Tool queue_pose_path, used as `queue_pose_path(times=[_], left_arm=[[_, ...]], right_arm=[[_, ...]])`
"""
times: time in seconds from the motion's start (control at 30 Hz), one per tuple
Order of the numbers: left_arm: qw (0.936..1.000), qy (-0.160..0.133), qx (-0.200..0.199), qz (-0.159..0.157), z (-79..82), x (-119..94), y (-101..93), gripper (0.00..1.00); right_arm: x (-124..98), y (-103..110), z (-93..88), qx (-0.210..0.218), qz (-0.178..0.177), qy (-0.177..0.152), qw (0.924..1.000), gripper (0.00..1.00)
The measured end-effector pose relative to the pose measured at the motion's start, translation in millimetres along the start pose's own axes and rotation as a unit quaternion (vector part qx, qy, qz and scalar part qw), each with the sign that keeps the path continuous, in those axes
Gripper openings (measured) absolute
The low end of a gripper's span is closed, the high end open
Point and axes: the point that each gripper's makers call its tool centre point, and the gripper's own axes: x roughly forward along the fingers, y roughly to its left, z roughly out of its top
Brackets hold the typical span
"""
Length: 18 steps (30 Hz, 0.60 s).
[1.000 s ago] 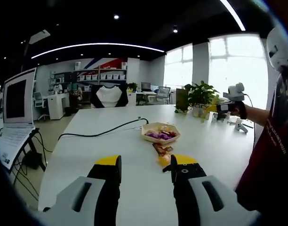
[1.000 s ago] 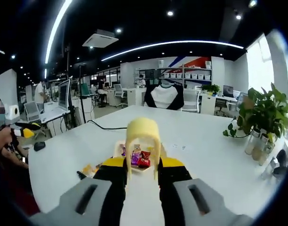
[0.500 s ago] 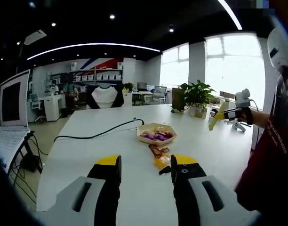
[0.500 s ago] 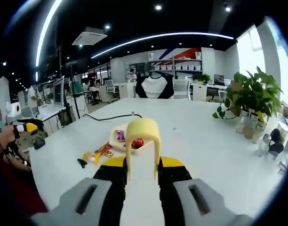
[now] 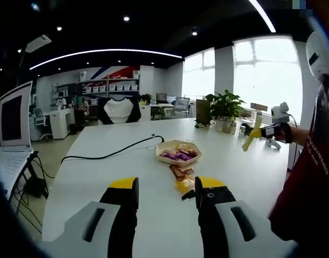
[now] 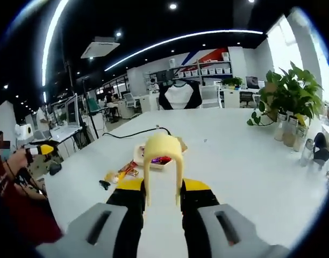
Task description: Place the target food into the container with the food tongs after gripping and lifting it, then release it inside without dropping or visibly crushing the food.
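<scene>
The right gripper (image 6: 163, 201), jaws closed on yellow food tongs (image 6: 163, 161), hovers above a white table (image 6: 245, 161); the left gripper (image 5: 165, 196) hangs half open and empty. Beyond both, loose snack packets (image 5: 181, 173) lie just beside the container (image 5: 178, 151), which already holds wrapped food. The risk, judged from here: a slanted tong grip could let a slippery packet slide free mid-lift.

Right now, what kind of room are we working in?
Probably an open-plan office: a long white table, a desktop computer monitor at its side, and white shelving with storage boxes along the far wall.
</scene>
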Motion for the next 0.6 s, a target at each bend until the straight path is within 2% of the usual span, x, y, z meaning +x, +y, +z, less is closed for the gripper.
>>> queue_pose_path(times=[0.13,0.3,0.43,0.5,0.6], left_arm=[[1.0000,0.001,-0.002,0.005,-1.5,-3,2.9,0.45],[0.9999,0.001,-0.004,0.012,-3.4,-10,6.9,0.45],[0.9998,0.003,-0.009,0.018,-7.6,-16,10.0,0.44],[0.9998,0.005,-0.010,0.019,-9.8,-18,10.2,0.44],[0.9997,0.008,-0.010,0.019,-11.1,-20,10.0,0.43]], right_arm=[[10,22,10.0,-0.037,0.043,-0.006,0.9984,0.22],[22,54,15.3,-0.080,0.120,0.001,0.9895,0.22],[35,79,16.7,-0.126,0.186,0.004,0.9745,0.22],[40,91,14.4,-0.128,0.220,0.014,0.9670,0.22],[54,102,16.1,-0.166,0.246,0.025,0.9548,0.22]])
